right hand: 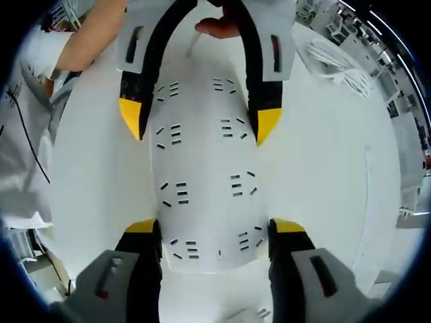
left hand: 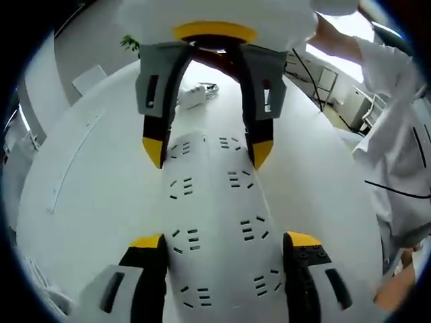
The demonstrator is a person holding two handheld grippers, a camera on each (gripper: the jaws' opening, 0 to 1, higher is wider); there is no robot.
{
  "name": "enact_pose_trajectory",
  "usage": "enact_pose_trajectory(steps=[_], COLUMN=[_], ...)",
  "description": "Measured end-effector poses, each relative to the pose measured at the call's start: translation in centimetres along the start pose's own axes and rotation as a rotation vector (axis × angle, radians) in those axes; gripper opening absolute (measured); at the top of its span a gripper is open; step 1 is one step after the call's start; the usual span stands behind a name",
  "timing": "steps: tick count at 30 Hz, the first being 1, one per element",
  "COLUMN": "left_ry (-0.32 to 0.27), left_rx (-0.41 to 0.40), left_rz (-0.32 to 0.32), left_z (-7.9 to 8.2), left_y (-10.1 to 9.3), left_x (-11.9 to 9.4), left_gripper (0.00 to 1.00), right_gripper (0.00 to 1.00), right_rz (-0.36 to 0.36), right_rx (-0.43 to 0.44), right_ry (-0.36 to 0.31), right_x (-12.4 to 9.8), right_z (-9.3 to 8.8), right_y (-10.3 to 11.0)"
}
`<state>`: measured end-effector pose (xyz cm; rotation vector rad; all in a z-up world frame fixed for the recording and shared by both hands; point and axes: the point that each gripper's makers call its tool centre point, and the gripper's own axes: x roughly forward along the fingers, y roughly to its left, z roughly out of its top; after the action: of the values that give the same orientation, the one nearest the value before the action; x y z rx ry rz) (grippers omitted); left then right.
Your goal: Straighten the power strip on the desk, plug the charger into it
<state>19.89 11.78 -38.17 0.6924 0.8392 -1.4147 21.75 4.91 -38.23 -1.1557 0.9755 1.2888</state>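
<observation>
Hidden and cut-off parts

The long white plastic power strip [left hand: 215,222] runs off the left gripper view's bottom; its near end there is unseen.

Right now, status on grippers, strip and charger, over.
Both hand-held grippers open, left and right, straddling opposite ends of the strip. Strip flat on desk. Charger beyond, unplugged. Nothing in the way.

Both views look steeply down, close over the white power strip [left hand: 215,222] on the desk [left hand: 87,202], from opposite ends. In the left gripper view the right gripper [left hand: 207,153] enters at 12 o'clock. In the right gripper view the left gripper [right hand: 201,128] enters at 12 o'clock; both share the strip's socket face.
</observation>
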Motion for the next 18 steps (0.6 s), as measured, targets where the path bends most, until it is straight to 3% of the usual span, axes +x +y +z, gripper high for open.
enact_pose_trajectory(steps=[18], left_ry=[0.002], left_rx=[0.039], left_rz=[-0.006], left_z=[0.36], left_y=[-0.19], left_x=[0.36], left_gripper=[0.71], right_gripper=[0.63], right_rz=[-0.022], right_rx=[0.098], right_ry=[0.009], right_x=[-0.22], right_z=[-0.50], right_y=[1.00])
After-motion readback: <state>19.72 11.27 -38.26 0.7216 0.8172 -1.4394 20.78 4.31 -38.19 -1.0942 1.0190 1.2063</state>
